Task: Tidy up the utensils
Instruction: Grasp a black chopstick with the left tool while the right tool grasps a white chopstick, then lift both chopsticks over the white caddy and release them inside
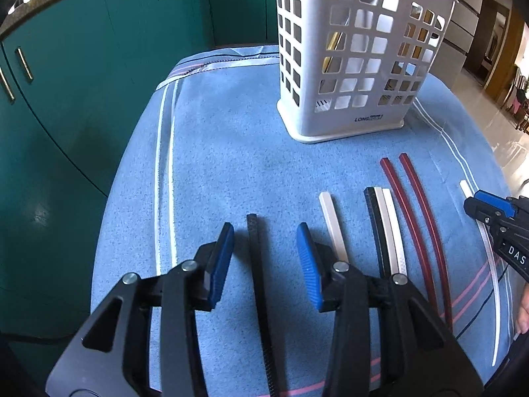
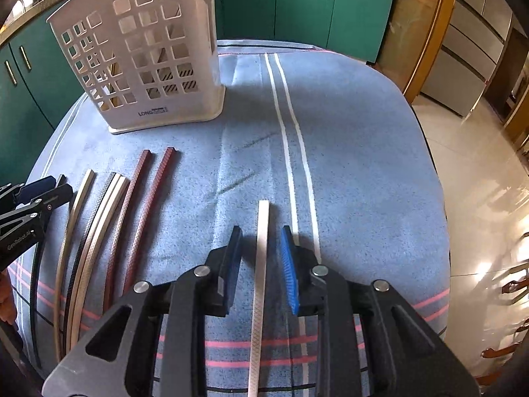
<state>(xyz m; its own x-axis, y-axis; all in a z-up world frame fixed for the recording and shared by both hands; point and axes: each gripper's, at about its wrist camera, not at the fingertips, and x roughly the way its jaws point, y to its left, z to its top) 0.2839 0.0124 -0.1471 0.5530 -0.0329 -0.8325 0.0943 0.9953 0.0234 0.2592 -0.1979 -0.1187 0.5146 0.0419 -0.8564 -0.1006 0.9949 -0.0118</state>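
green cabinets ring your blue striped cloth (image 1: pixel 231 152), where the white slotted holder (image 1: pixel 350 66) stands at the far side. your left gripper (image 1: pixel 264 235) is released, jaws straddling a black chopstick (image 1: pixel 256 264) without pressing it. your right gripper (image 2: pixel 261 241) likewise stands unclenched astride a white chopstick (image 2: pixel 261 264).

Between the jaws of the left gripper (image 1: pixel 264 235): one chopstick (image 1: pixel 259 284) flat on the cloth (image 1: pixel 211 172), pads apart from it. Right of those jaws: more chopsticks in a row (image 1: pixel 390 231). Ahead and rightward: holder (image 1: pixel 350 66) upright. Between the right gripper (image 2: pixel 261 241) jaws (untouched by either pad): another chopstick (image 2: pixel 261 264).
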